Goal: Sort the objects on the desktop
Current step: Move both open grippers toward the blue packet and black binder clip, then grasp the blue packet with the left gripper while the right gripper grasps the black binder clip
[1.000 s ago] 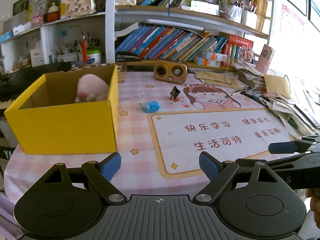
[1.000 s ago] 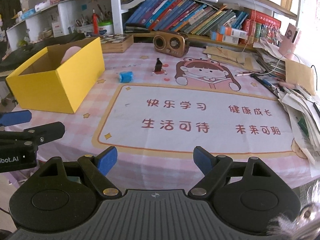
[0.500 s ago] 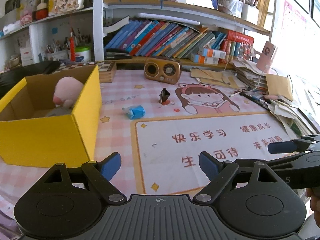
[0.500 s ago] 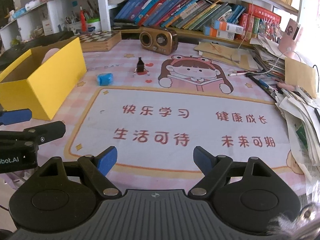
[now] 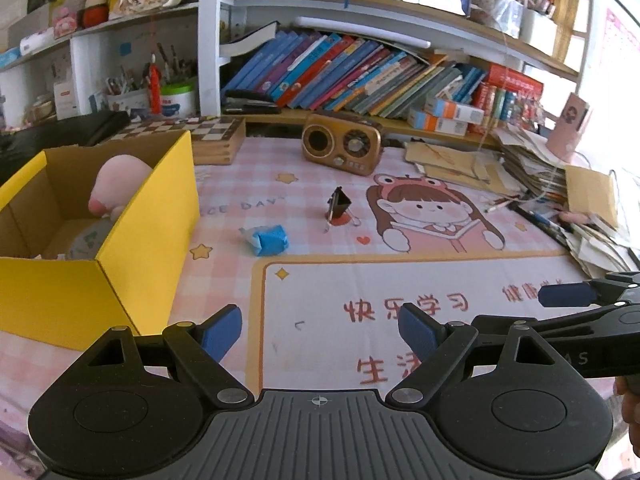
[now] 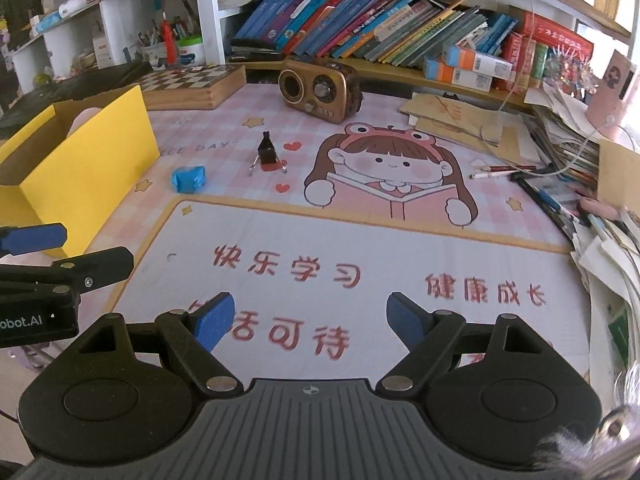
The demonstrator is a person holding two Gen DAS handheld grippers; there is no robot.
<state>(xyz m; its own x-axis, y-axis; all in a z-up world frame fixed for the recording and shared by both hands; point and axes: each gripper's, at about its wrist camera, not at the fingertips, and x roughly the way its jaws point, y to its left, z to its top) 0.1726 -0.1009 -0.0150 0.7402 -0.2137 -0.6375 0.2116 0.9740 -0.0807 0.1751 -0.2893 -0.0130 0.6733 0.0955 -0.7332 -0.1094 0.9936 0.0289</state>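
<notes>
Left gripper (image 5: 320, 330) jaws apart, right gripper (image 6: 310, 320) jaws apart, both empty

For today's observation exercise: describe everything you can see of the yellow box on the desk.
The yellow box is open-topped cardboard, yellow outside and plain brown inside. It stands upright on the pink checked desk mat, at its left side. A pink plush toy lies inside it. Nothing grips it.

One yellow box (image 5: 132, 256), one blue packet (image 5: 271, 239), one black binder clip (image 5: 338, 205), one brown radio (image 5: 341, 149), one chessboard (image 5: 208, 136).
</notes>
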